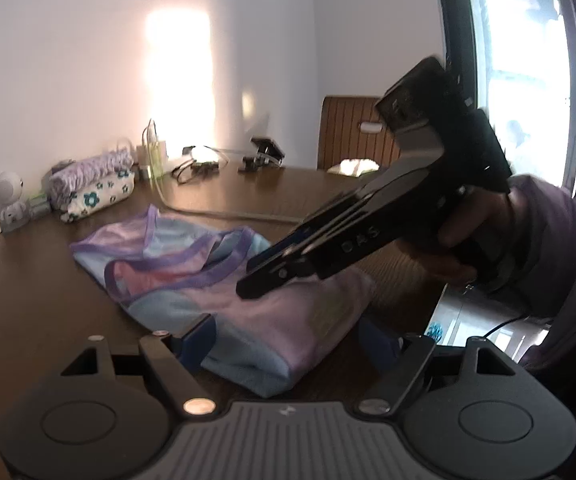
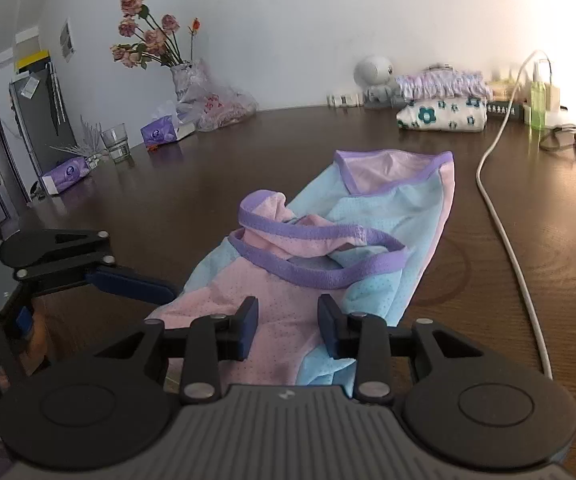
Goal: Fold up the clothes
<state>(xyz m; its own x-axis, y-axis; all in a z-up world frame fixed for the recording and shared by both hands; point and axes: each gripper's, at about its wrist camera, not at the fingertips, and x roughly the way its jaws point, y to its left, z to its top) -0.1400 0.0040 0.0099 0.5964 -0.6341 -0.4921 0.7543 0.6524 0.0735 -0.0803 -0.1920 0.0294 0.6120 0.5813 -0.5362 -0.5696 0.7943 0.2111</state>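
Observation:
A pink and light-blue sleeveless top with purple trim lies folded lengthwise on the dark wooden table. My right gripper hovers over its near pink end, jaws a little apart, and the pads are not pinching the cloth. In the left wrist view a hand holds that right gripper low over the top. My left gripper is open wide, and the top's near corner lies loose between its blue pads. One of its fingers reaches the cloth's left edge.
A white cable runs along the table right of the top. Folded flowered clothes, a white toy and a green bottle line the back wall. A glass, tissue packs and a flower vase stand far left. A chair is behind.

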